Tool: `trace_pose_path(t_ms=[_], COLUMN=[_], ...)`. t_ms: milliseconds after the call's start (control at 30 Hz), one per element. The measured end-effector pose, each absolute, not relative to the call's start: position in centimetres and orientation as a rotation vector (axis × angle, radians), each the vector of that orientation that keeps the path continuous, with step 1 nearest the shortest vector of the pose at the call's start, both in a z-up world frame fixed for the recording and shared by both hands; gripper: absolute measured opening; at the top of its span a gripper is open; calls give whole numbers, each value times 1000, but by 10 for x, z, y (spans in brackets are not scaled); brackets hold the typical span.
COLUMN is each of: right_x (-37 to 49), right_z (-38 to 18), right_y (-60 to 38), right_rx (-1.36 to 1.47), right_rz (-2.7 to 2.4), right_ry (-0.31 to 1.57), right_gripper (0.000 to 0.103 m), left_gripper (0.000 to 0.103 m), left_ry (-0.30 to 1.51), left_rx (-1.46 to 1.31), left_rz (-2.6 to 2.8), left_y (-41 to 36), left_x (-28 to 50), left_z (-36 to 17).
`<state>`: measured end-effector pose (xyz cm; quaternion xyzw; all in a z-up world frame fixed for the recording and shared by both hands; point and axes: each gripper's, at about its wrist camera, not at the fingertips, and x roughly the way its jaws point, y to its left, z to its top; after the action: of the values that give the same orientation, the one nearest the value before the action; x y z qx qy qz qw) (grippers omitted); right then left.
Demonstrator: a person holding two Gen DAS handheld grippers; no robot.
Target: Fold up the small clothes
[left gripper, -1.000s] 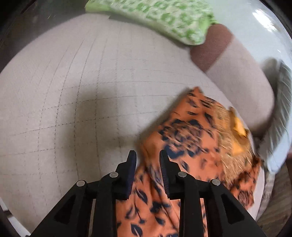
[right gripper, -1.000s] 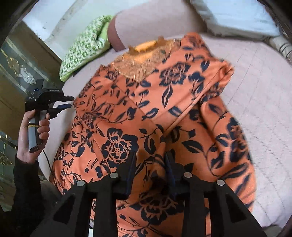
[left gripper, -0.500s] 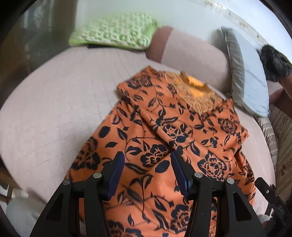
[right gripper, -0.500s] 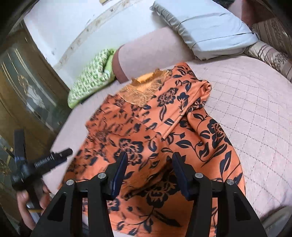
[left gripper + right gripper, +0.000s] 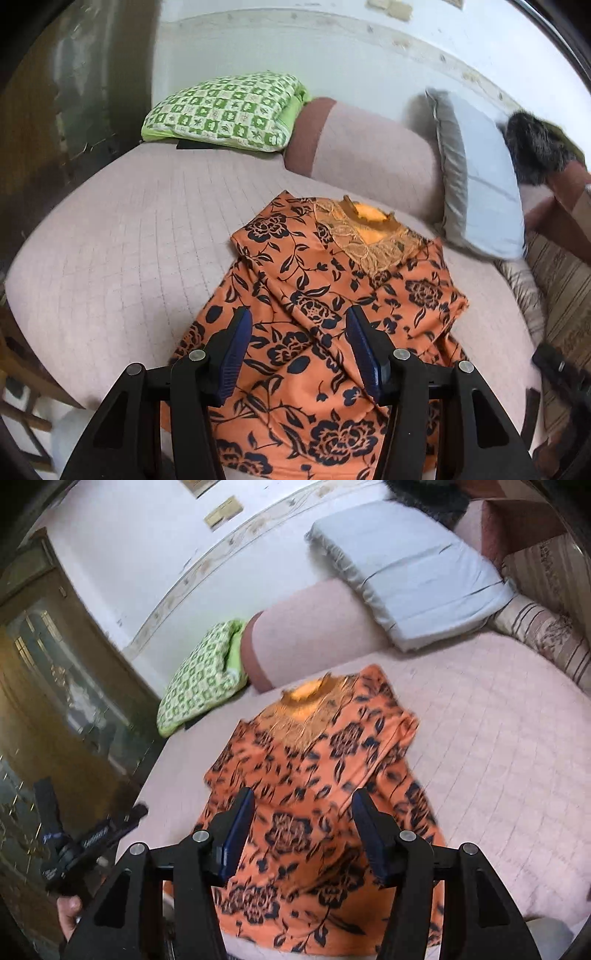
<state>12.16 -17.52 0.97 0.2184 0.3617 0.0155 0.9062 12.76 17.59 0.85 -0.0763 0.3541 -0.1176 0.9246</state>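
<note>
An orange top with black flowers [image 5: 332, 317] lies on the pink quilted bed [image 5: 129, 251], gold lace neckline toward the far bolster, both sleeves folded in over the body. It also shows in the right wrist view [image 5: 317, 786]. My left gripper [image 5: 298, 328] is open and empty, held above the garment's lower part. My right gripper [image 5: 303, 812] is open and empty, also above the lower part. The left gripper appears again at the lower left of the right wrist view [image 5: 85, 845], held in a hand.
A green checked pillow [image 5: 225, 110] and a pink bolster [image 5: 369, 158] lie at the head of the bed. A grey-blue pillow [image 5: 476, 184] leans at the right. A wooden cabinet with glass doors [image 5: 48, 686] stands left of the bed.
Both grippers opened wider, let go of the garment and pulled back and up from it. The top now lies flat with sleeves folded in.
</note>
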Motion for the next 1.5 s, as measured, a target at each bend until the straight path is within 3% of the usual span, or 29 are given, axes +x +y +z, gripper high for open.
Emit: trace_pose_path(t_ms=[300, 700, 1500], right_x=[150, 199, 477], right_z=[20, -11, -151], right_y=[-183, -195, -299], right_rx=[462, 453, 477], right_rz=[57, 45, 18], right_ry=[768, 850, 1199], right_gripper=[57, 57, 57], left_gripper=[55, 58, 57], left_ry=[642, 673, 1072], left_rx=[-68, -41, -241], left_rz=[-224, -225, -288], left_y=[166, 147, 115], left_x=[133, 214, 641], left_z=[37, 14, -84])
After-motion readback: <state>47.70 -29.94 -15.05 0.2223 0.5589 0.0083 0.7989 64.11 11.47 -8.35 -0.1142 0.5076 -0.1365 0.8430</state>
